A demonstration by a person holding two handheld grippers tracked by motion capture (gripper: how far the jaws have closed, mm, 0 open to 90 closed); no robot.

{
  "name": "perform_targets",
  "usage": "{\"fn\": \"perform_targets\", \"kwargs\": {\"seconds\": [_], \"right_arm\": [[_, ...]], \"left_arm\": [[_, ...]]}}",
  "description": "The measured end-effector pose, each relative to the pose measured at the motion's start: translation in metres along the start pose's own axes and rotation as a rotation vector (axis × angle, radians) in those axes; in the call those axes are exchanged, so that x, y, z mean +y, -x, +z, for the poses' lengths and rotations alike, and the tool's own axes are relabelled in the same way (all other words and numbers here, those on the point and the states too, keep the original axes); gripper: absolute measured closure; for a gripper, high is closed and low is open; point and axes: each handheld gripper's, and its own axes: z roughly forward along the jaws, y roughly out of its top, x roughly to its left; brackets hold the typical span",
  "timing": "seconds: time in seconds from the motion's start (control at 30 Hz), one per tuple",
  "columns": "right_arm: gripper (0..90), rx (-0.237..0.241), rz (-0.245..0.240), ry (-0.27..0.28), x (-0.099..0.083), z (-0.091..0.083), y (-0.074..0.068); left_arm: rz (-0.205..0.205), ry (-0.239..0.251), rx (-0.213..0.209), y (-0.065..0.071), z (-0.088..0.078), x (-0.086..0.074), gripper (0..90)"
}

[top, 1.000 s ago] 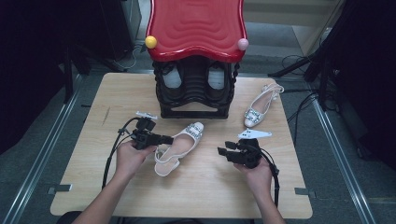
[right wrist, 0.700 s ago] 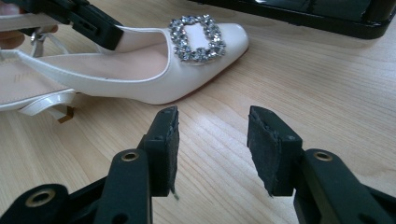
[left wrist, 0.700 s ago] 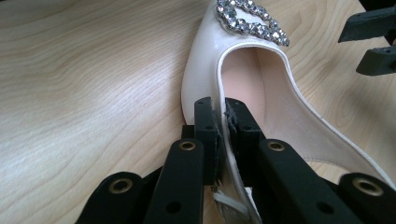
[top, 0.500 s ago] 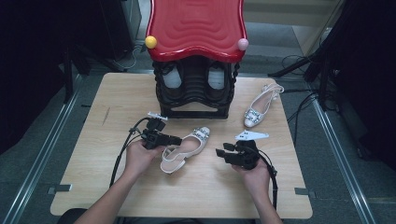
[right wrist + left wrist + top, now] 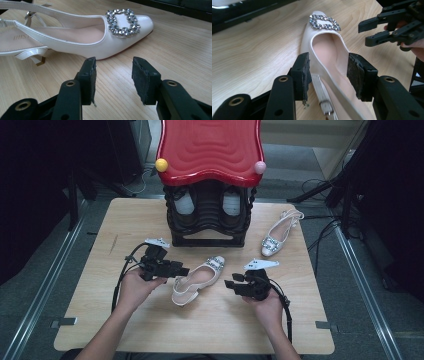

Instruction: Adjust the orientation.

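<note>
Left gripper (image 5: pixel 183 270) jaws just opening, astride shoe (image 5: pixel 199 279) rim (unclamped); right gripper (image 5: pixel 228 284) open, empty. Risk: shoe skids if nudged.

A pale wooden tabletop (image 5: pixel 100 245) is seen, with a visible grain. At its far middle a black stand (image 5: pixel 210 217) topped in red is set. A cream slingback shoe (image 5: pixel 197 280) with a jewelled buckle lies near the centre, and its match, a second shoe (image 5: pixel 277 235), lies at the far right, well apart.
</note>
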Motion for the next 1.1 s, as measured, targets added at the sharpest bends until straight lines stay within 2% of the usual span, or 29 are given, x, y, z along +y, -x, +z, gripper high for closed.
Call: {"fn": "perform_targets", "kwargs": {"seconds": [0.13, 0.2, 0.27, 0.33, 0.4, 0.47, 0.53, 0.63, 0.7, 0.77, 0.87, 1.0, 1.1], "right_arm": [[58.8, 0.014, 0.0, -0.004, 0.001, 0.005, -0.003], [60.2, 0.026, -0.002, -0.008, 0.002, 0.008, -0.004], [61.9, 0.023, -0.014, -0.012, 0.002, 0.012, -0.006], [64.5, 0.035, -0.006, -0.011, 0.002, 0.016, -0.008], [68.3, 0.035, -0.006, -0.008, 0.003, 0.02, -0.01], [73.3, 0.038, -0.006, -0.01, 0.003, 0.023, -0.012], [80.5, 0.052, -0.003, -0.015, 0.004, 0.026, -0.014], [90.0, 0.084, 0.001, -0.029, 0.006, 0.03, -0.02], [90.0, 0.099, 0.0, -0.042, 0.008, 0.034, -0.024], [90.0, 0.096, -0.02, -0.071, 0.011, 0.039, -0.029], [90.0, 0.091, -0.031, -0.067, 0.014, 0.043, -0.03], [90.0, 0.085, -0.032, -0.059, 0.013, 0.044, -0.031], [90.0, 0.055, -0.072, -0.034, 0.01, 0.046, -0.034]], "left_arm": [[-0.01, 0.023, 0.013, -0.004, -0.015, -0.006, 52.0], [-0.014, 0.042, 0.035, -0.006, -0.023, -0.01, 52.0], [-0.008, 0.077, 0.017, -0.006, -0.031, -0.014, 52.2], [-0.011, 0.077, 0.018, -0.008, -0.037, -0.017, 54.3], [-0.03, 0.059, 0.023, -0.012, -0.038, -0.022, 60.8], [-0.038, 0.036, 0.016, -0.015, -0.037, -0.027, 68.9], [-0.04, 0.011, 0.028, -0.017, -0.033, -0.032, 77.3], [-0.04, -0.003, 0.02, -0.017, -0.023, -0.04, 83.1], [-0.035, -0.024, 0.02, -0.015, -0.017, -0.041, 85.0], [-0.031, -0.026, 0.009, -0.012, -0.012, -0.042, 85.8], [-0.019, -0.038, 0.009, -0.007, -0.006, -0.041, 85.7], [-0.024, -0.022, 0.013, -0.007, -0.004, -0.042, 85.7], [-0.023, -0.018, 0.014, -0.005, -0.003, -0.043, 86.0]]}}
